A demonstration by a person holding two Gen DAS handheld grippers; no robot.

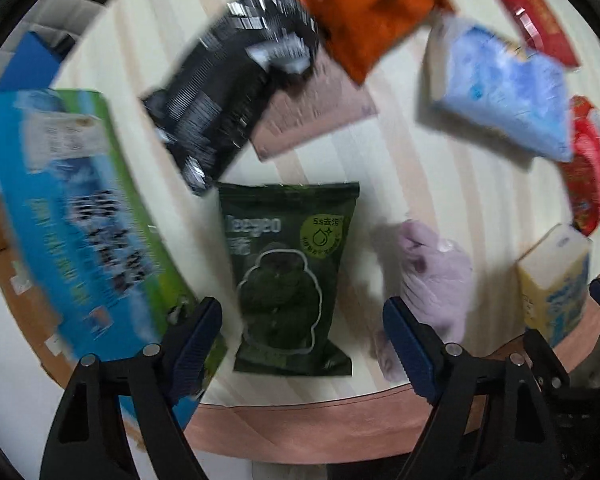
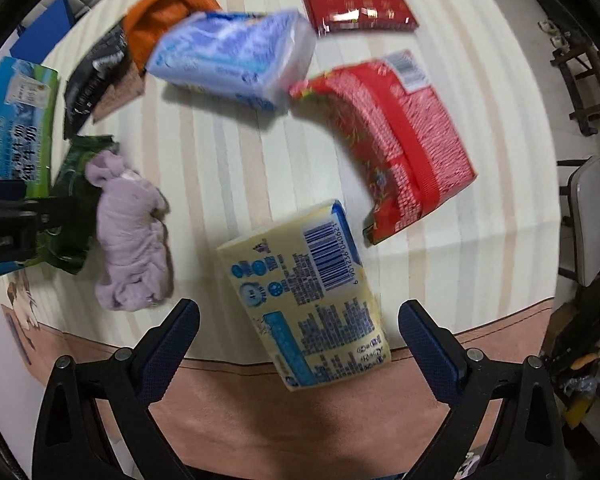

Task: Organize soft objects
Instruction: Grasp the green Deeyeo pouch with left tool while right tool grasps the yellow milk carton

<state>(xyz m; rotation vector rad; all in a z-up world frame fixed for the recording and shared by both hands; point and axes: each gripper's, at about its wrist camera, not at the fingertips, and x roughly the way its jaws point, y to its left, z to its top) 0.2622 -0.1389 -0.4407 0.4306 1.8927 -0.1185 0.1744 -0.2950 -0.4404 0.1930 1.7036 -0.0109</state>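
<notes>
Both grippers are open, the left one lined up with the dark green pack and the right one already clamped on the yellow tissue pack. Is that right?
Not quite. The right gripper is open too: in the right wrist view its fingers stand wide on either side of the yellow tissue pack, not touching it. The left gripper is open, lined up with the dark green pack.

A striped cloth (image 2: 240,168) in cream and pale bands is spread over the table, and a plain pink border (image 2: 260,408) is seen along its near edge. Beyond the far left corner a blue box (image 2: 44,32) is set. Brown cardboard (image 1: 16,292) is seen at the left side of the table. To the right, on a pale floor (image 2: 512,40), a dark wooden stool (image 2: 584,76) is placed, with a grey chair (image 2: 596,208) nearer. Mixed clutter (image 2: 588,364) is piled below the chair, too blurred to be made out.
</notes>
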